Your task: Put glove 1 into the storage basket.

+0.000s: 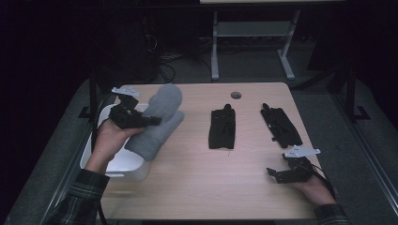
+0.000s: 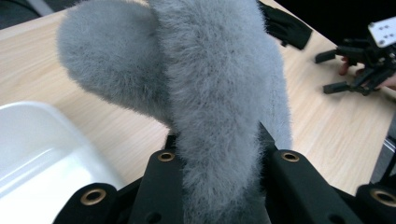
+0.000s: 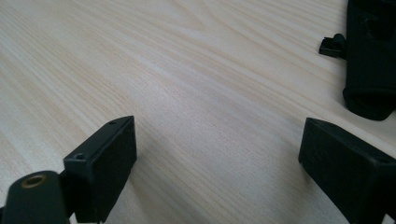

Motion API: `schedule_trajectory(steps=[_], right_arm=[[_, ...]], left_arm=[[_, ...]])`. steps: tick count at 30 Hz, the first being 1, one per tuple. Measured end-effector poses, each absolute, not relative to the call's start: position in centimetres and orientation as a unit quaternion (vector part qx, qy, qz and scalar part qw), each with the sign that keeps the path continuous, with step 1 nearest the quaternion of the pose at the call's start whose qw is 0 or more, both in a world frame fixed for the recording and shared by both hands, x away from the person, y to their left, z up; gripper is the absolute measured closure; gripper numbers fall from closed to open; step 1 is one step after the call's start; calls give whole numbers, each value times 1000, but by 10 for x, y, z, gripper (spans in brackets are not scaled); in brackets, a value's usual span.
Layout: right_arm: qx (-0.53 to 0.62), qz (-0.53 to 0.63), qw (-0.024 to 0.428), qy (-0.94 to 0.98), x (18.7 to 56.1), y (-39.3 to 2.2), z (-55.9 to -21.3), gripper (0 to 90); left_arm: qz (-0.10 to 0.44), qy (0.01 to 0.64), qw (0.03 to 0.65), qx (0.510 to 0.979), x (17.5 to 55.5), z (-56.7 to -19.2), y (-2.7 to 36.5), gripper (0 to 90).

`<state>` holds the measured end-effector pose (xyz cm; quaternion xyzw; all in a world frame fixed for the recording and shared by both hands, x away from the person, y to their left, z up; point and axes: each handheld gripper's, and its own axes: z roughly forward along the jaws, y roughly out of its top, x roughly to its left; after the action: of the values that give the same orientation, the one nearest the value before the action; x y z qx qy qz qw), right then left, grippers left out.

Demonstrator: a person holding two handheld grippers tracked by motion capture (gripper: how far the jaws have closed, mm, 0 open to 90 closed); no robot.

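Left tongs pinch the grey fuzzy mitten; right tongs gape wide over the table.

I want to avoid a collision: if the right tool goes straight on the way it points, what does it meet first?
The right tool points left across bare table; its way looks free as far as shown. The black pouch lies off to one side, though depth is unclear.

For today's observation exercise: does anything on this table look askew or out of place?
Only slightly: the right black glove lies slanted, while the middle black glove lies straight. The grey fluffy mitten is simply held in the left gripper.
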<state>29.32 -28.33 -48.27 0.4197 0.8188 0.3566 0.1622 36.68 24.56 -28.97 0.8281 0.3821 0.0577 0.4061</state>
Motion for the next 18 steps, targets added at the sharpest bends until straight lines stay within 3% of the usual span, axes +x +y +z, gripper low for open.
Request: schedule_trajectory(steps=[8,18], right_arm=[[420,356,163,819,293,-283,-483,110],[422,356,164,818,293,-283,-483,110]], left_arm=[[79,415,390,818,364,-287,290,724],[71,462,375,801,368,-317,330,724]])
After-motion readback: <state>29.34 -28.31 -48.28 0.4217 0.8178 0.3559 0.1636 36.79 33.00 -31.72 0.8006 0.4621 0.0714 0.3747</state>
